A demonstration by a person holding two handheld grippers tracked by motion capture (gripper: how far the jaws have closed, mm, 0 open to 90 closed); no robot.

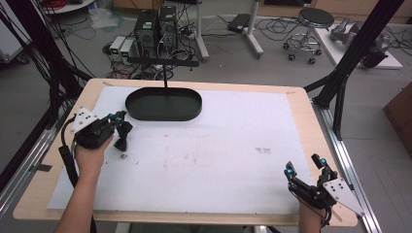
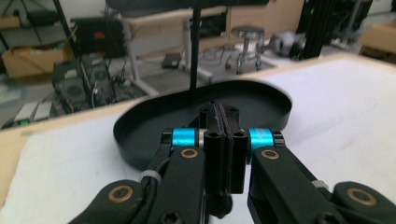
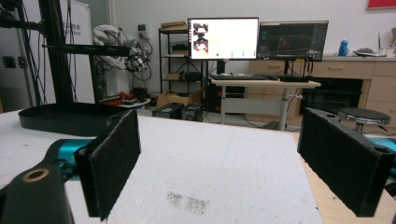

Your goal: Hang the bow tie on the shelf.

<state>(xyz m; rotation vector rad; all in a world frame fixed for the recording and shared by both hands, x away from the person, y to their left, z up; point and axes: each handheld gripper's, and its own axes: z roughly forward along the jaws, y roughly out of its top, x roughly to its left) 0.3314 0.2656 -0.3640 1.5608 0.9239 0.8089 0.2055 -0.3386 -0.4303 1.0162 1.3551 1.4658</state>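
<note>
— What sits on the tabletop [image 1: 301, 109]?

— A white sheet [image 1: 233, 145] covers most of the light wooden top, and one black tray [image 1: 163, 105] rests on the sheet at the far left. It is a shallow oval with a low raised rim, matte and dark all over. From above, its inside looks bare.

— Anything standing by it?

— A thin black post [image 1: 165, 77] rises at the tray's far edge in the high view. In the left gripper view the same post [image 2: 195, 46] climbs straight up behind the tray [image 2: 140, 140].

— Where is the left claw [image 1: 120, 130]?

— At the left side of the sheet, just near of the tray's left end, held in the person's left hand [image 1: 90, 158]. The jaws are clenched: in the left gripper view the left claw [image 2: 223, 135] has its two black pads pressed flat together with nothing between them. It points toward the tray, which lies close ahead.

— And the right claw [image 1: 305, 167]?

— At the near right corner of the tabletop, well apart from the tray. It is released, jaws spread wide. In the right gripper view the right claw [image 3: 233, 163] shows two black pads far apart with bare white sheet [image 3: 210, 158] between them, and the tray [image 3: 60, 119] lies far off to the left.

— Any marks on the sheet?

— A small grey smudge [image 3: 187, 201] just ahead of the right claw, and faint scuffs [image 1: 262, 150] right of the sheet's middle in the high view.
</note>
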